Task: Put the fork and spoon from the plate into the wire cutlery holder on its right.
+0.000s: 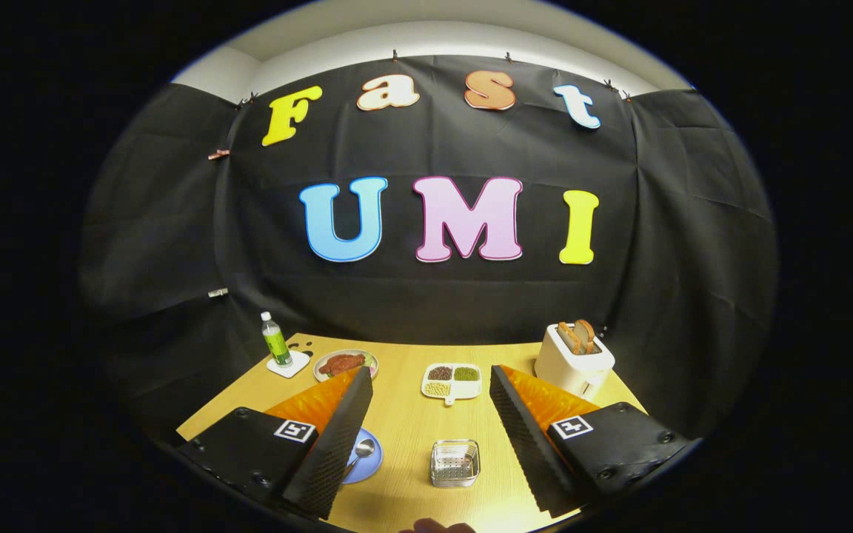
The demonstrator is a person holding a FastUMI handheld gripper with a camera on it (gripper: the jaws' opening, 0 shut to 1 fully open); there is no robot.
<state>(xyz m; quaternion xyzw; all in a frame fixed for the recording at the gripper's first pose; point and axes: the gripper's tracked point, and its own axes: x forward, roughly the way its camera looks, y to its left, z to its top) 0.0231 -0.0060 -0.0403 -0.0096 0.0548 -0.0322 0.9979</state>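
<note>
Your claw (426, 414) hangs spread wide and empty above the worktop (404, 422), since the spoon (361, 449) lies on the blue plate (367, 460) half hidden behind its left finger, with the wire cutlery holder (455, 463) just to the plate's right, between your fingers.

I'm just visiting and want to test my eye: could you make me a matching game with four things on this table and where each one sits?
Things:
1. bottle
2. toaster
3. wire cutlery holder
4. blue plate

Places:
A. between the open gripper's fingers, near the front
B. far right corner, bread in its slots
C. partly hidden behind the left finger, spoon on it
D. far left, on a white coaster

Pairs: 1-D, 2-B, 3-A, 4-C
</note>
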